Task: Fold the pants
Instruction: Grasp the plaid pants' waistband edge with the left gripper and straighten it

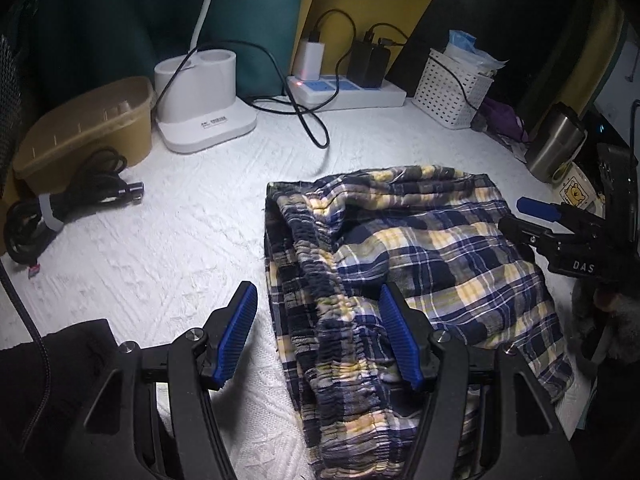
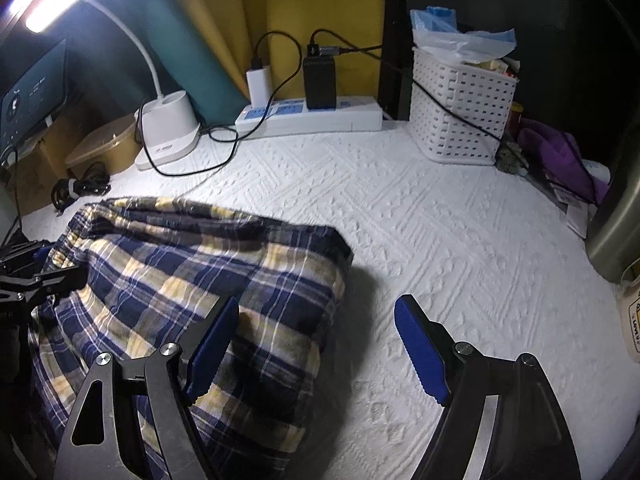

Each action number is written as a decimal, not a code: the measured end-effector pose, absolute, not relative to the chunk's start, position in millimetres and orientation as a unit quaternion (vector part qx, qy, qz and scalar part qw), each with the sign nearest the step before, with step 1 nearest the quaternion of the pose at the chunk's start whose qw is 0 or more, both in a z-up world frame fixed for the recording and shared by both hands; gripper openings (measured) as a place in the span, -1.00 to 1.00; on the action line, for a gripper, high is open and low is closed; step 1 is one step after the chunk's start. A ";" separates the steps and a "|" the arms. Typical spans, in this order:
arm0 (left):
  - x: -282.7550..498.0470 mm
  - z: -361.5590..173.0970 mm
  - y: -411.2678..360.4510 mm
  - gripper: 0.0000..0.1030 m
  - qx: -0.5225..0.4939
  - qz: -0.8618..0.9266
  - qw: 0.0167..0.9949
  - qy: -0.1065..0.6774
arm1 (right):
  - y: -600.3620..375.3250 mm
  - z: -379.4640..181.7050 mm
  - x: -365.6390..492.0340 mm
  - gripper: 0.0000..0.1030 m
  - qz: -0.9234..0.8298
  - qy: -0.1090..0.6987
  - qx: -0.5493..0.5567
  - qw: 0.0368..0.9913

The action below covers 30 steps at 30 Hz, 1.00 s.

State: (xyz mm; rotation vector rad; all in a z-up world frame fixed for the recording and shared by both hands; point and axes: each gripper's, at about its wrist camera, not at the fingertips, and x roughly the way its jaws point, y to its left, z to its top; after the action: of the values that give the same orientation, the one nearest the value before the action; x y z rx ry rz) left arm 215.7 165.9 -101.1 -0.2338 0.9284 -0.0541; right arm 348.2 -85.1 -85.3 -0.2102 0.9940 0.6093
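1. The plaid pants (image 1: 400,264) are being shown bundled in a folded heap on the white textured cloth (image 1: 180,232), their gathered waistband (image 1: 324,280) running toward the left camera.
2. The left gripper (image 1: 320,336) is being held wide open, straddling the waistband; nothing is being pinched.
3. The right gripper (image 2: 320,344) is being held open too, one pad over the pants' right edge, the other over bare cloth.
4. At the back, a power strip (image 2: 308,118), a lamp base (image 1: 204,104) and a white basket (image 2: 460,116) are being lit.
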 end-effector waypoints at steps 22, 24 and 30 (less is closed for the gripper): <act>210.7 -105.7 171.9 0.14 -0.133 -0.017 0.888 0.441 | -103.7 -93.5 338.0 0.56 0.256 0.471 -0.104 0.838; 202.6 -96.7 167.7 0.14 -0.126 -0.015 0.892 0.433 | -110.7 -88.1 331.6 0.56 0.260 0.472 -0.096 0.837; 174.4 -83.5 157.1 0.23 -0.141 -0.031 0.893 0.426 | -123.9 -81.0 297.4 0.56 0.289 0.483 -0.086 0.822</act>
State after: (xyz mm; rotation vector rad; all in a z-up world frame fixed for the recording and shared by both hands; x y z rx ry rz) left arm 174.4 157.1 -83.5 -0.2915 0.8838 -0.0645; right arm 297.4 -123.9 -81.0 -0.1823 1.0268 0.6139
